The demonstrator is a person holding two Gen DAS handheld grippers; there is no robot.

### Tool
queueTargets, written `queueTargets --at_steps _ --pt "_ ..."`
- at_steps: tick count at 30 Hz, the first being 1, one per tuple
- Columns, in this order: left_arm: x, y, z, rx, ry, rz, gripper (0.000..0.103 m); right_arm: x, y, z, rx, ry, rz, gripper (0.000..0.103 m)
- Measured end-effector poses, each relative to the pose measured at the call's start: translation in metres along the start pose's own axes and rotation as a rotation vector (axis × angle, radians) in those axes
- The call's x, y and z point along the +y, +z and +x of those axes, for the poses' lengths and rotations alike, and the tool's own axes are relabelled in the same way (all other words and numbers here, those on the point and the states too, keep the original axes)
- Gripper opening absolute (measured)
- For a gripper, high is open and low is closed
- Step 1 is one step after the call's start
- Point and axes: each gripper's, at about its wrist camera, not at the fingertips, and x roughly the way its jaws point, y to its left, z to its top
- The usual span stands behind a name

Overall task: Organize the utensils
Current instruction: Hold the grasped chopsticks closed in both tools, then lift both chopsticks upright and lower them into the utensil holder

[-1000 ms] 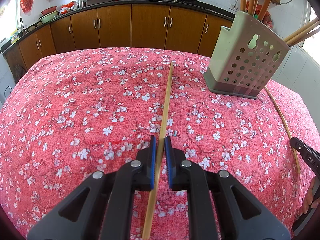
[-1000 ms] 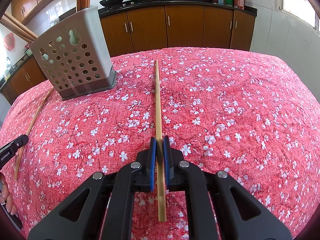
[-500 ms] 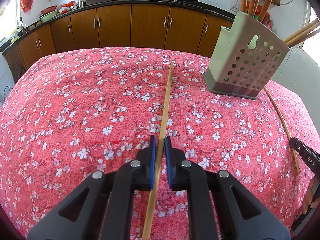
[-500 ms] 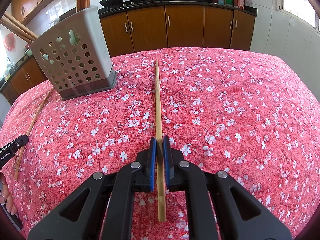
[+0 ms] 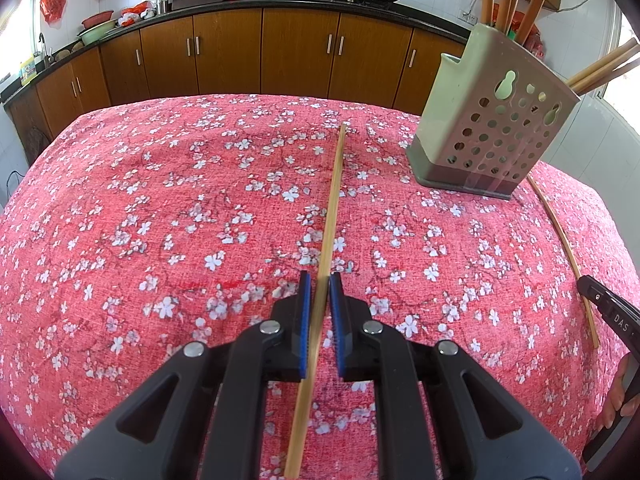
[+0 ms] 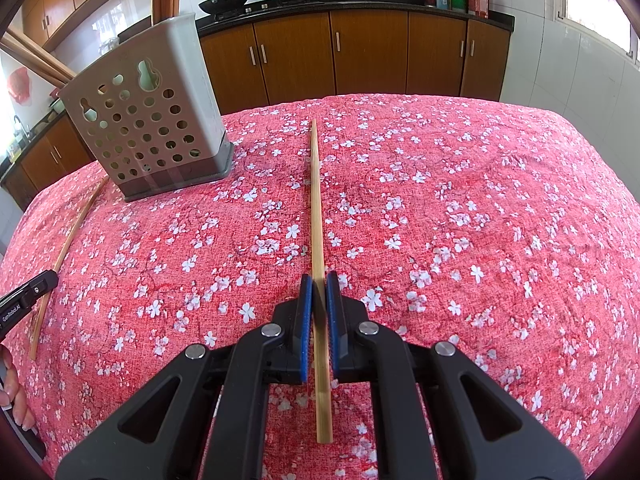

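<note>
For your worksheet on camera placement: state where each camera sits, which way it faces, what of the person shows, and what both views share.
Left wrist: on the left gripper, facing forward and down along a clamped chopstick; fingers at the right edge.
Right wrist: on the right gripper, facing likewise along its own chopstick; fingers at the left edge.
Shared: holder, red cloth, cabinets.
</note>
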Motion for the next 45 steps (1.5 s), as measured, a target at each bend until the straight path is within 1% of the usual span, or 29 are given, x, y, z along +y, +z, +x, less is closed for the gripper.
queueTargets --at_steps 24,26,30,34,37,38,40,42,45 --pt "0.000 0.000 -0.001 0.001 -0.011 -0.009 0.013 -0.001 0.001 0.000 0.001 0.002 0.002 0.009" --pt "0.000 0.000 -0.002 0.003 -0.014 0.005 0.013 -0.001 0.001 0.000 0.001 0.001 0.002 0.009" --pt "-0.009 -0.008 -0.009 0.008 0.010 0.068 0.013 -0.001 -0.004 -0.005 0.000 0.011 0.015 0.009" --pt "-0.014 -0.015 -0.015 0.010 0.005 0.081 0.011 -0.004 -0.011 -0.011 -0.001 0.038 0.038 0.008" --pt "-0.019 -0.017 -0.018 0.019 0.007 0.097 0.008 -0.002 -0.012 -0.015 -0.005 0.025 0.025 0.008" --pt "-0.021 -0.017 -0.021 0.021 0.004 0.098 0.008 -0.002 -0.012 -0.019 -0.011 0.018 0.026 0.008" --pt "-0.022 -0.014 -0.033 -0.005 0.002 0.103 0.008 -0.003 -0.010 -0.031 -0.042 0.026 0.041 0.008" --pt "-0.021 -0.007 -0.045 -0.035 -0.009 0.104 0.008 -0.005 -0.003 -0.049 -0.095 0.030 0.050 0.008" --pt "-0.027 0.008 -0.073 -0.108 -0.028 0.103 0.008 -0.002 0.010 -0.075 -0.181 0.026 0.038 0.008"
